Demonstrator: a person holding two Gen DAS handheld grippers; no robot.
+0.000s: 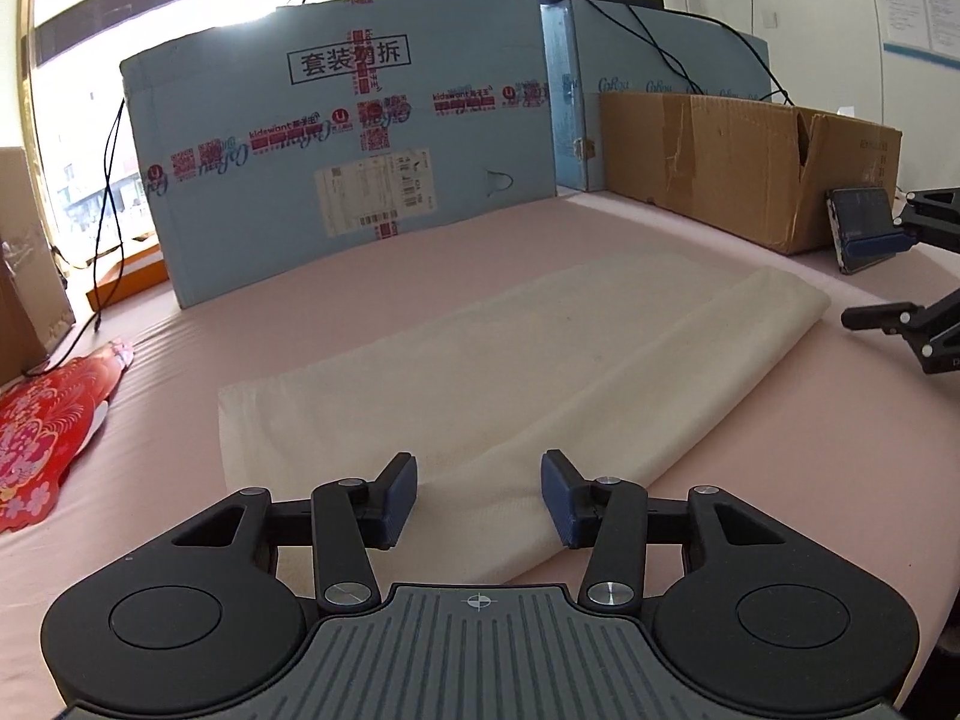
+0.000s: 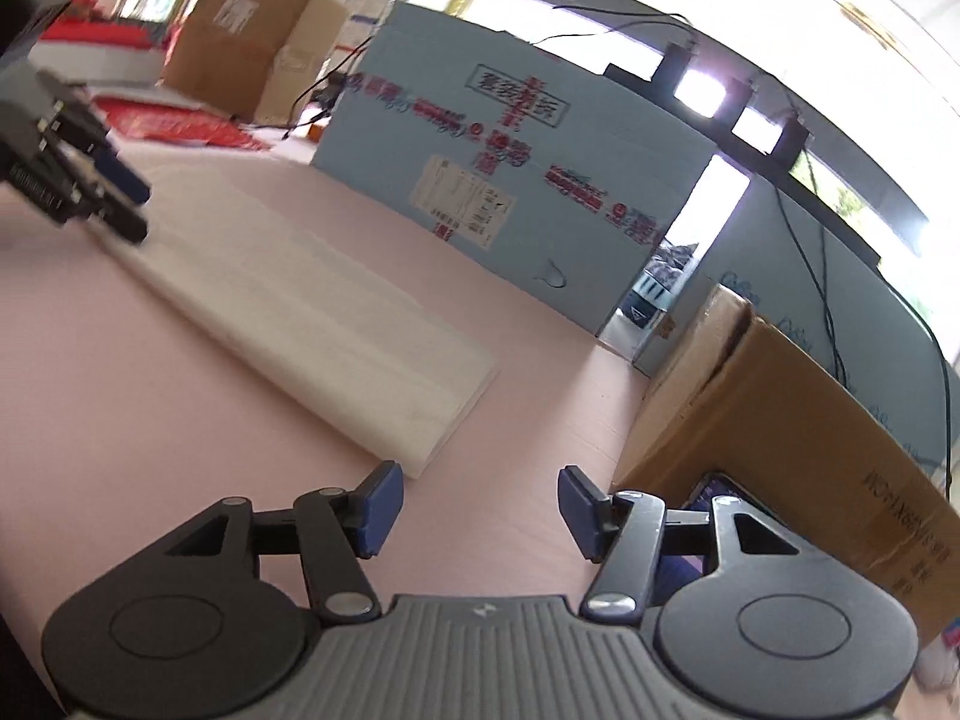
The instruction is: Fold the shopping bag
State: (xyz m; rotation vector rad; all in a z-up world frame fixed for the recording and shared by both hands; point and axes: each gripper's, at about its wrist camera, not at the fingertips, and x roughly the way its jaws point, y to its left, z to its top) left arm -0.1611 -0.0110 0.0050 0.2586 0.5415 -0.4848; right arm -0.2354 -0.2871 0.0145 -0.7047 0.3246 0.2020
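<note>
Lying flat on the pink mat (image 1: pixel 750 468), the cream bag (image 1: pixel 510 372) is folded into a long strip that runs from the near left to the far right in the left wrist view; its far end has a soft rounded fold, and its near end passes under the left gripper (image 1: pixel 479 498). The jaws of this gripper stand apart, with one blue pad (image 1: pixel 399 495) on each side of the strip's near end; the pads hold nothing, and whether they touch the cloth I cannot tell. The right gripper (image 2: pixel 480 510) is also spread wide and holds nothing; in its own view it is over bare mat (image 2: pixel 510 420), just beside the near corner of the bag (image 2: pixel 336 324), which looks white there. In the left wrist view the right gripper (image 1: pixel 888 276) shows at the right edge, near the far end of the strip. Behind the bag stands a blue box (image 1: pixel 348 162) with red tape and a shipping label; to its right is a brown box (image 1: pixel 738 162), and a dark phone (image 1: pixel 864 228) leans against it. A red printed cloth (image 1: pixel 42 444) lies at the left edge of the mat; black cables (image 1: pixel 111 180) hang beside the blue box.
</note>
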